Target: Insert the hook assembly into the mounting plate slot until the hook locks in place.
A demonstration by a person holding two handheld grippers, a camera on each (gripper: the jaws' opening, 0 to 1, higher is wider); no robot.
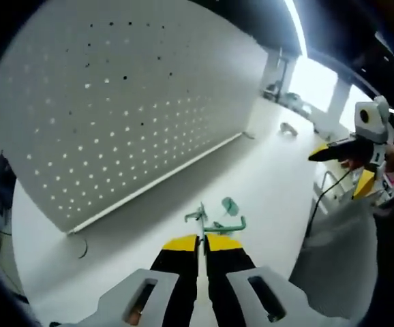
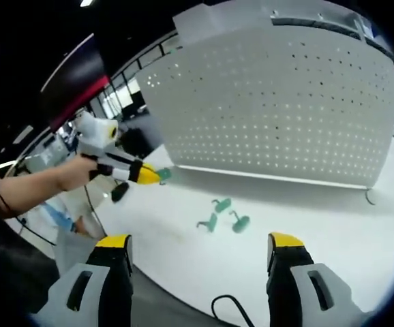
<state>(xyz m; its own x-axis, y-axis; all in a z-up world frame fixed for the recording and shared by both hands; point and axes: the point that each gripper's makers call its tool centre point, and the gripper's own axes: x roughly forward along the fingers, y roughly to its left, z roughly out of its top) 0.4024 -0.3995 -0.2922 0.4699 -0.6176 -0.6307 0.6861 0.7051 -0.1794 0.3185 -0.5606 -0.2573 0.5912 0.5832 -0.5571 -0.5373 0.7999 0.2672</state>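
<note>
The white perforated mounting plate (image 1: 129, 109) (image 2: 279, 109) stands upright on the white table (image 1: 265, 177). My left gripper (image 1: 202, 243) has its yellow-tipped jaws pressed together on a green wire hook assembly (image 1: 207, 221), which sticks out just past the tips. In the right gripper view a hand holds that left gripper (image 2: 146, 176) above the table's left side, with a green bit (image 2: 164, 174) at its tip. More green hook pieces (image 2: 221, 214) lie on the table in front of the plate. My right gripper (image 2: 199, 240) has its jaws wide apart and holds nothing. It hovers at the table's right edge (image 1: 343, 167).
A black cable (image 2: 224, 303) loops near the table's front edge. A small wire hook (image 2: 369, 197) lies by the plate's end. A person's forearm (image 2: 40, 180) reaches in from the left. Small items (image 1: 289, 128) sit at the far end of the table.
</note>
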